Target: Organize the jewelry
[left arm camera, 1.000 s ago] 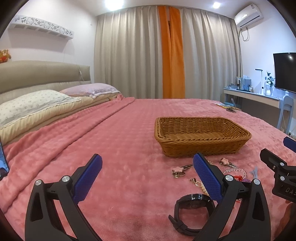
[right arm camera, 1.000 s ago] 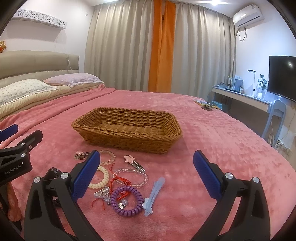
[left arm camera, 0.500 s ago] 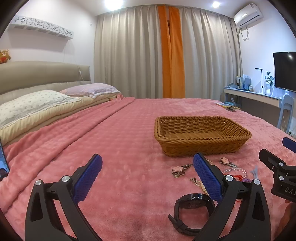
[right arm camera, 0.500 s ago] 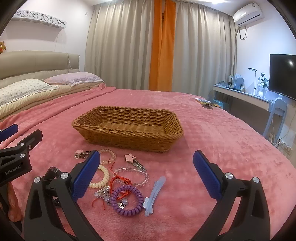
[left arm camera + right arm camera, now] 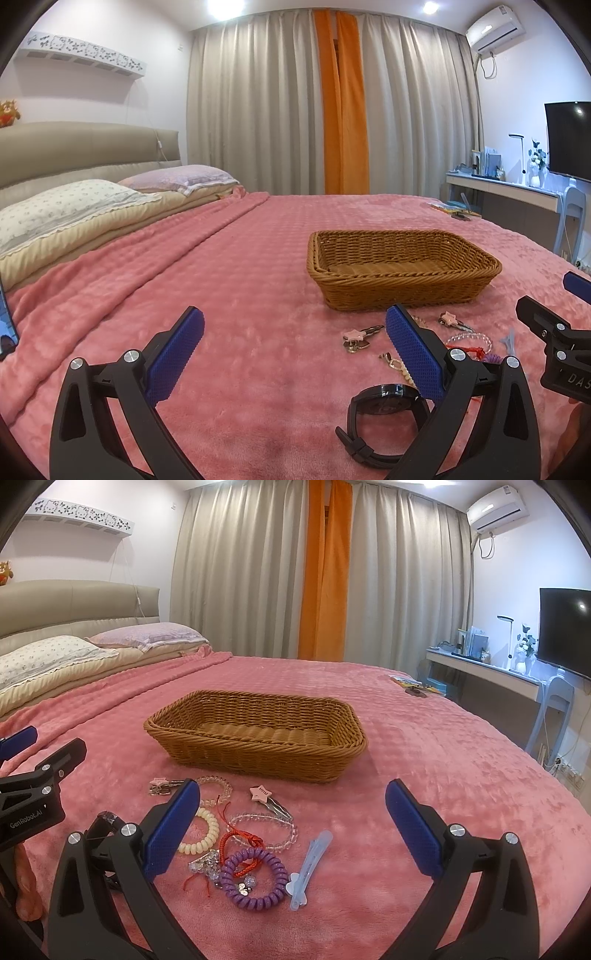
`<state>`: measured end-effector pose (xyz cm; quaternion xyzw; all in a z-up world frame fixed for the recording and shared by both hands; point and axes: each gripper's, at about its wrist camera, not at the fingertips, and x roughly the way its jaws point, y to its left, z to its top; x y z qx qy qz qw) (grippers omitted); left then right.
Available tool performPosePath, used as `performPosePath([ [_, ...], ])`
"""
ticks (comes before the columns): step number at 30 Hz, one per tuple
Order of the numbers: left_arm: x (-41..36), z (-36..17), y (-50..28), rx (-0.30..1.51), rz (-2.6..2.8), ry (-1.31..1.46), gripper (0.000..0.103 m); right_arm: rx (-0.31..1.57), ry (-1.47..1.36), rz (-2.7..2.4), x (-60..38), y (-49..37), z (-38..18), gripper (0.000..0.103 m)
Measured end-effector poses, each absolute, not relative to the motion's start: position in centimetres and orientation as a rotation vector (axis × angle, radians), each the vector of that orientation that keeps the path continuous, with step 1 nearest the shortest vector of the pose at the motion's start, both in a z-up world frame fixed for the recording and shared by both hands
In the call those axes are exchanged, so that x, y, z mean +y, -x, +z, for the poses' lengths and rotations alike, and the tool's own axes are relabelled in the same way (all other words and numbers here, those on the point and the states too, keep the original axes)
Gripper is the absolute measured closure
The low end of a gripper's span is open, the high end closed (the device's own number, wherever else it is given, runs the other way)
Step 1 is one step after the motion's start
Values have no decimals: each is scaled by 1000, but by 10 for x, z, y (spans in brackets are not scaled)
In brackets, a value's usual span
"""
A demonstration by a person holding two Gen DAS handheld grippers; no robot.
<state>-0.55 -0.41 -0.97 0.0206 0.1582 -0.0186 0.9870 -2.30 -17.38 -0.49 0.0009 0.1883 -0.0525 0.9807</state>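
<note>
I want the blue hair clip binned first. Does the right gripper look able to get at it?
Probably yes. The right gripper is open, and the blue hair clip lies flat on the blanket between its fingers, apart from the purple coil tie, with nothing covering it.

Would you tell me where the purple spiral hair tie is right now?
Right wrist view: the purple spiral hair tie lies on the pink blanket, left of the pale blue hair clip.
</note>
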Motion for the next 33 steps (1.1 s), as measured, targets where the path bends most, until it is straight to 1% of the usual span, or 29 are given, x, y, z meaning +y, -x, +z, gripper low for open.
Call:
performPosePath([
  [33, -5, -11, 8, 319, -48, -36, 7, 380, 9, -106, -171, 23, -6, 7],
])
